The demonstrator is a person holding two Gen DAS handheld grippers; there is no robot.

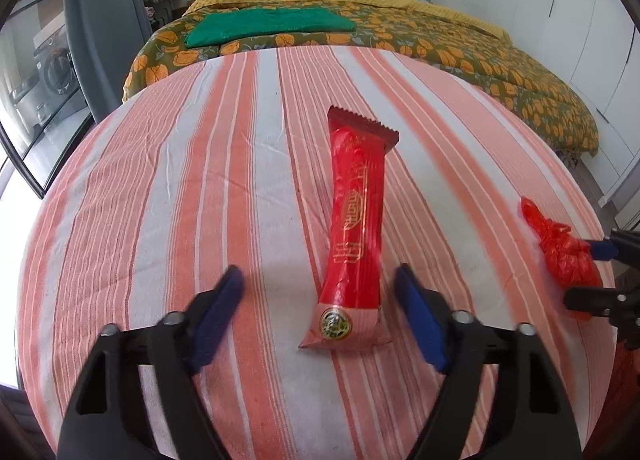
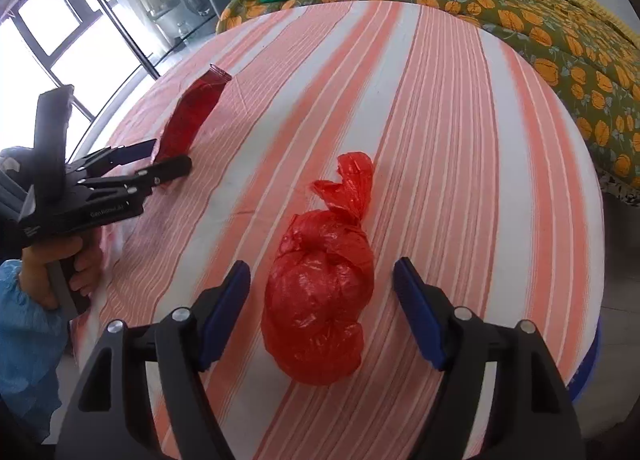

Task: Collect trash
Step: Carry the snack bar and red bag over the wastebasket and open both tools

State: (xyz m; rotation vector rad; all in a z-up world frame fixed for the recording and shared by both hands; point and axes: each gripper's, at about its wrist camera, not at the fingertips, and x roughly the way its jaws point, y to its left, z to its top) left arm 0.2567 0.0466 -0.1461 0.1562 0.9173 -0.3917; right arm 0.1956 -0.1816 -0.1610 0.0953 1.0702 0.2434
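Note:
A long red snack wrapper (image 1: 354,228) with gold print lies on the striped tablecloth (image 1: 180,188). My left gripper (image 1: 320,288) is open, its blue-padded fingers on either side of the wrapper's near end. A knotted red plastic bag (image 2: 320,296) lies on the same cloth. My right gripper (image 2: 322,280) is open around the bag's body. The bag also shows at the right edge of the left wrist view (image 1: 560,252) between the right gripper's fingers. The wrapper (image 2: 192,120) and the left gripper (image 2: 160,160) show at the left of the right wrist view.
A bed with an orange-leaf quilt (image 1: 460,44) and a folded green cloth (image 1: 268,26) stands just behind the table. Glass doors (image 2: 80,40) are at the left. White wardrobes (image 1: 580,20) stand at the right. The table edge falls away on the right (image 2: 592,260).

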